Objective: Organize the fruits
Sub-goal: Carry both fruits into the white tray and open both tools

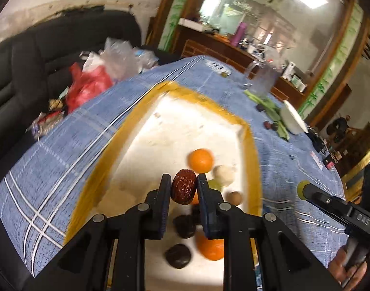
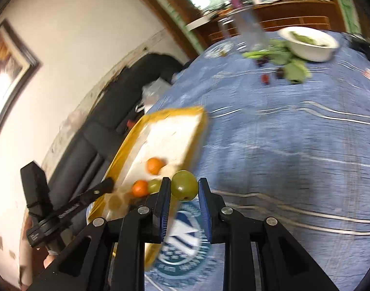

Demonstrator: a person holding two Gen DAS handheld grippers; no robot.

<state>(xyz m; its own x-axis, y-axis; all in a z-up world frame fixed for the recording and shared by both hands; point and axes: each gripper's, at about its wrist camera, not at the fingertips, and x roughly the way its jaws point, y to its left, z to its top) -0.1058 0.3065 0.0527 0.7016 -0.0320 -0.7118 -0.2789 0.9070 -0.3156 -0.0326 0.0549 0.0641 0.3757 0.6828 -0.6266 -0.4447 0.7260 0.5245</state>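
Note:
My left gripper [image 1: 184, 189] is shut on a wrinkled red date [image 1: 184, 189] and holds it above a yellow-rimmed white tray [image 1: 146, 126]. In the tray lie two oranges [image 1: 200, 160], dark dates [image 1: 178, 255], a pale round fruit [image 1: 224, 174] and a small tan one [image 1: 234, 198]. My right gripper [image 2: 184, 189] is shut on a green fruit [image 2: 185, 189] beside the tray's [image 2: 170, 131] right edge, above the blue cloth. The oranges [image 2: 154, 165] show there too. Each gripper shows in the other's view, the right one in the left wrist view [image 1: 303, 190].
The table has a blue checked cloth [image 1: 63, 150]. At its far end stand a white bowl [image 2: 308, 44], green leaves [image 2: 294, 70], small dark fruits [image 2: 265, 78] and a clear jug [image 1: 262, 80]. A black sofa [image 1: 27, 55] with plastic bags [image 1: 92, 82] lies left.

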